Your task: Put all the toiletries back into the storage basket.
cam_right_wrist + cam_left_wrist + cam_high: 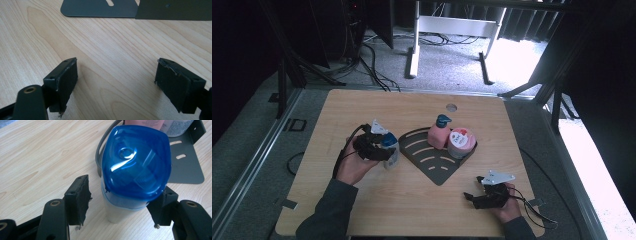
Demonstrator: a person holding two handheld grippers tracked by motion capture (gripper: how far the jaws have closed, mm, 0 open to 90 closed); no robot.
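A white bottle with a translucent blue cap [135, 162] stands on the wooden table, just left of a dark fan-shaped tray [439, 167]. My left gripper [122, 202] straddles this bottle [391, 150]. Its right pad sits against the bottle under the cap, while a gap shows between the left pad [78, 200] and the bottle's side. In the high view the left gripper [387, 149] comes at the bottle from the left. Near the front right of the table my right gripper [474, 188] stands open over bare wood, with nothing between its jaws [116, 80].
On the tray [185, 167] stand a pink pump bottle with a blue top [439, 132] and a round jar with a white and red lid [460, 142]. The tray's corner [100, 8] lies just ahead of the right gripper. A small hole [451, 107] is near the table's far edge.
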